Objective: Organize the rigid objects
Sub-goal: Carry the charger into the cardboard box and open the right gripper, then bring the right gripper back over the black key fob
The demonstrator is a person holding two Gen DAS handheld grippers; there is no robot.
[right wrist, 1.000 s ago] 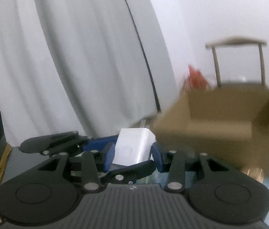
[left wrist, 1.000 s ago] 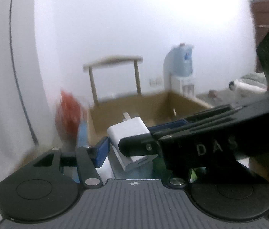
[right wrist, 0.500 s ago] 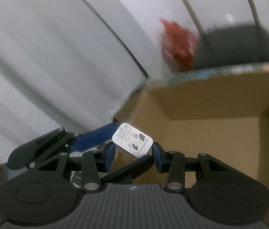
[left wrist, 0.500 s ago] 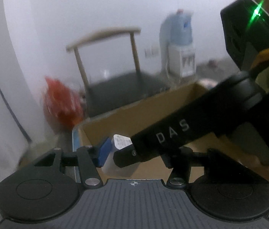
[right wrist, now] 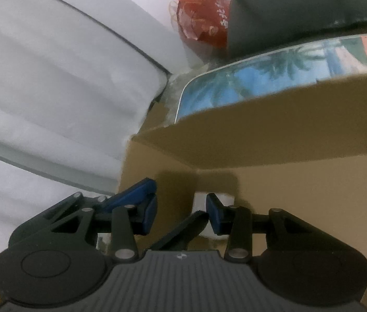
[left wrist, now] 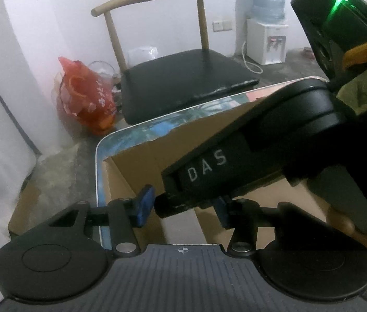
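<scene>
A white block-shaped charger (right wrist: 201, 204) lies on the floor of the cardboard box (right wrist: 287, 135), just ahead of the right gripper (right wrist: 181, 212), whose blue-padded jaws stand apart with nothing between them. The left gripper (left wrist: 183, 205) is spread too, the right tool's black body crossing over it. The box rests on a tabletop (left wrist: 141, 132) printed with palms; beyond stand a black-seated chair (left wrist: 183, 83), a red bag (left wrist: 84, 96) and a water dispenser (left wrist: 266, 20).

White letters "DAS" stand on the right tongs' black body (left wrist: 207, 167).
</scene>
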